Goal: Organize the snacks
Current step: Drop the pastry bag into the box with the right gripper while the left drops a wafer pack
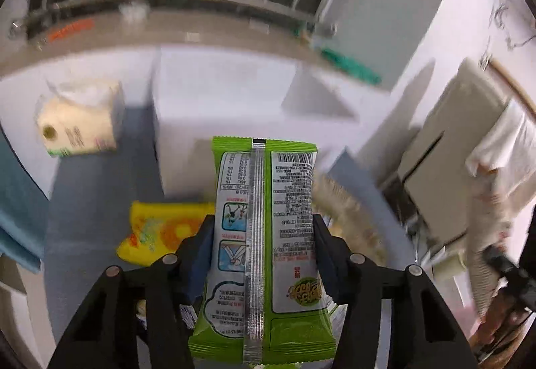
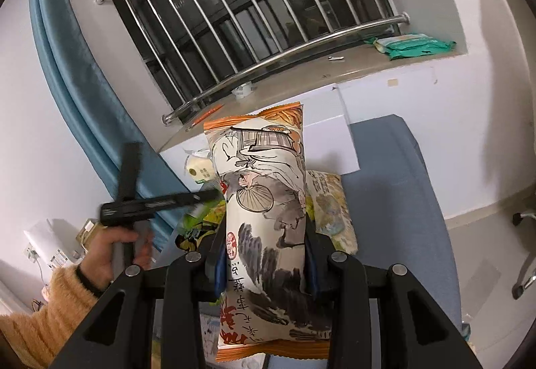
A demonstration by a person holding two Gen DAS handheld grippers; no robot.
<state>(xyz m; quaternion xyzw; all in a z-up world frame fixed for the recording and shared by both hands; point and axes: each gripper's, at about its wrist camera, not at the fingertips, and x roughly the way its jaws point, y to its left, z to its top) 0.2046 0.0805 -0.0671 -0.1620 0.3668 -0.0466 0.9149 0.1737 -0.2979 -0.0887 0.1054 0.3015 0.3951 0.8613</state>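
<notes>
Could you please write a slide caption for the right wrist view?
Right gripper holds an orange-edged snack bag upright before a barred window, left hand alongside.

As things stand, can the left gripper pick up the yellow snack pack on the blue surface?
Probably not: the left gripper already has the green packet between its fingers, so it is occupied. The yellow pack itself lies uncovered just to its left.

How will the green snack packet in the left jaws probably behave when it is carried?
The green snack packet looks light and rather floppy: it is thin film with a crimped back seam. Gripped at mid-length, its free top end may droop or swing. The glossy film could slip, and contents might crush if squeezed hard.
</notes>
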